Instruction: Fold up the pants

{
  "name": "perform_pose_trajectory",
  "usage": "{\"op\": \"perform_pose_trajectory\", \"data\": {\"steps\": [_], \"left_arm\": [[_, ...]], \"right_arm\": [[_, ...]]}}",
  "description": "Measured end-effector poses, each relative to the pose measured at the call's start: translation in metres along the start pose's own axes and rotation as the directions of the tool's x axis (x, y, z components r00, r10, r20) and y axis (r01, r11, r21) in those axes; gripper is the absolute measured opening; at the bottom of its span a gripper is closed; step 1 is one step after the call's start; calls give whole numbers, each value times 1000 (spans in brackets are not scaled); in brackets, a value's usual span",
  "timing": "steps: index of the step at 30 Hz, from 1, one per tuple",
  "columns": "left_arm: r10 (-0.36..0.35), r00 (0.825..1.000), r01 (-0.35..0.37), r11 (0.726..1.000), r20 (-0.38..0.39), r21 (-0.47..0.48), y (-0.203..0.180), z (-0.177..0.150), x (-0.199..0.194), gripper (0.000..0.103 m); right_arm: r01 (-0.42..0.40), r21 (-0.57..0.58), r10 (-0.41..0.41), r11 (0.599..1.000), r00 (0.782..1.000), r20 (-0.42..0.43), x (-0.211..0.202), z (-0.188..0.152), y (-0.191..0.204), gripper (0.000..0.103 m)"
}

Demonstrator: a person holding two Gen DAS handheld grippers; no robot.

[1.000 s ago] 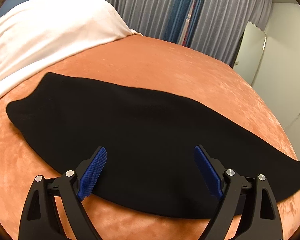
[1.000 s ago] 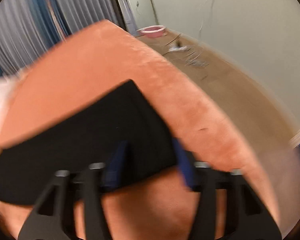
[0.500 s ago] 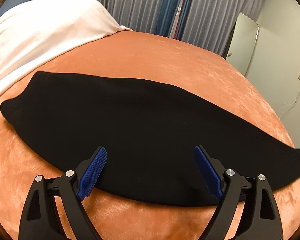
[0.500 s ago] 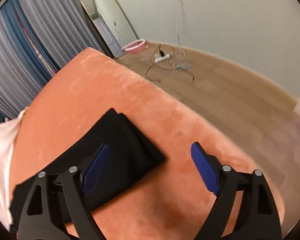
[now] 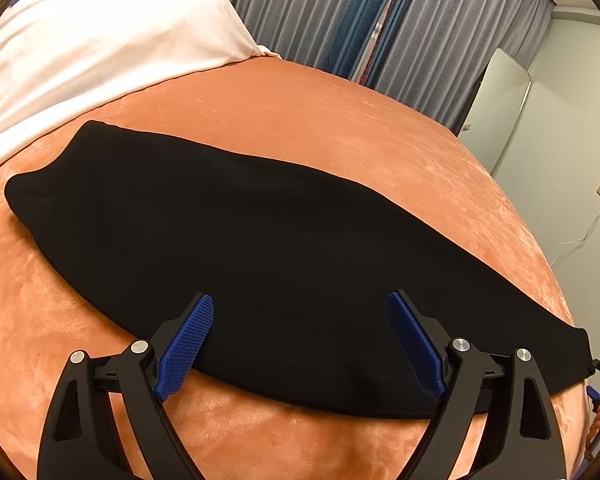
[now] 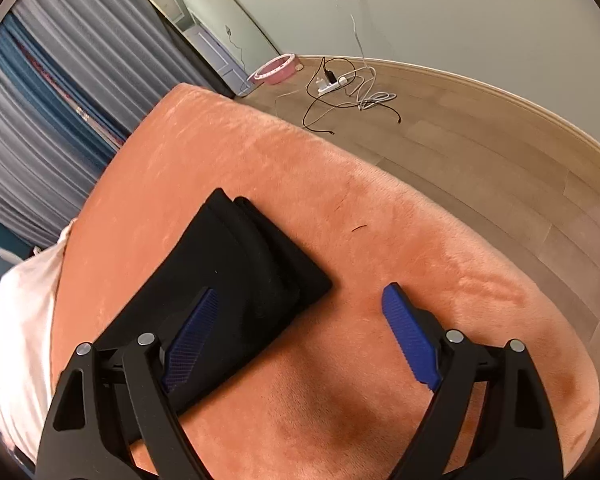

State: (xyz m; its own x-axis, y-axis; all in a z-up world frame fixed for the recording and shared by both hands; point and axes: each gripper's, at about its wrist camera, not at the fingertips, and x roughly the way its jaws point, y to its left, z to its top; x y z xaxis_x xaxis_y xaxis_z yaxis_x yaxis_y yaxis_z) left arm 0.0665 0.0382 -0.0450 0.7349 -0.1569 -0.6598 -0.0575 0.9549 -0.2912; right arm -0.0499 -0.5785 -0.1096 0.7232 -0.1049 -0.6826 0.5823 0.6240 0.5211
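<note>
Right tongs [image 6: 302,336] swung steadier over pants [image 6: 236,280] hem | both tongs [image 5: 300,344] apart, empty | no legible writing

Black pants [image 5: 284,248], of plain matte fabric, lie flat on the orange bed cover [image 5: 308,120] as one long, narrow band folded lengthwise. In the left wrist view the band runs from the upper left, near the white bedding [image 5: 80,44], down to the lower right. In the right wrist view the pants [image 6: 236,284] end in a squared edge showing stacked layers, the corner resting well in from the bed's edge.
</note>
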Motion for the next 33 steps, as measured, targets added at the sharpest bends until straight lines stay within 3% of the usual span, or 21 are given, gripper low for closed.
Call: {"op": "perform_pose_trajectory", "data": {"steps": [1, 3, 5, 7, 9, 12, 15, 18, 23, 28, 33], "left_arm": [[2, 1000, -2, 1000, -1, 4, -1, -1, 1, 86], [1, 1000, -1, 1000, -7, 9, -1, -2, 2, 86], [1, 1000, -1, 1000, -9, 10, -1, -3, 2, 86], [2, 1000, -2, 1000, -11, 12, -2, -3, 3, 86], [-2, 1000, 2, 1000, -10, 11, -1, -3, 2, 86], [-4, 1000, 4, 1000, -15, 8, -2, -3, 4, 86], [-8, 1000, 8, 1000, -12, -4, 1, -3, 3, 86], [-14, 1000, 14, 1000, -5, -19, 6, -3, 2, 86], [-12, 1000, 12, 998, -6, -60, 16, -2, 2, 86], [-12, 1000, 13, 997, 21, -76, 23, 3, -4, 86], [-16, 999, 19, 994, 35, -103, 33, 9, -9, 86]], "right_arm": [[-6, -15, 6, 1000, 1000, 2, 1, -1, 3, 82], [-33, -49, 32, 998, 999, -13, 6, -3, 13, 59], [-4, -87, 3, 996, 1000, -15, 11, -6, 21, 52], [-27, -93, 25, 995, 999, -30, 15, -7, 27, 28], [-58, -62, 56, 996, 998, -38, 16, -7, 30, 17], [-44, -82, 47, 996, 998, 33, 7, -7, 43, 14], [-94, -121, 107, 988, 989, 106, -7, -10, 69, 13], [-161, -182, 181, 970, 978, 101, -12, -17, 103, 12], [-285, -349, 309, 893, 951, 13, -11, -55, 186, 10], [-345, -472, 347, 812, 934, -85, 3, -100, 251, 10], [-372, -539, 342, 756, 926, -160, 17, -136, 292, 9]]}}
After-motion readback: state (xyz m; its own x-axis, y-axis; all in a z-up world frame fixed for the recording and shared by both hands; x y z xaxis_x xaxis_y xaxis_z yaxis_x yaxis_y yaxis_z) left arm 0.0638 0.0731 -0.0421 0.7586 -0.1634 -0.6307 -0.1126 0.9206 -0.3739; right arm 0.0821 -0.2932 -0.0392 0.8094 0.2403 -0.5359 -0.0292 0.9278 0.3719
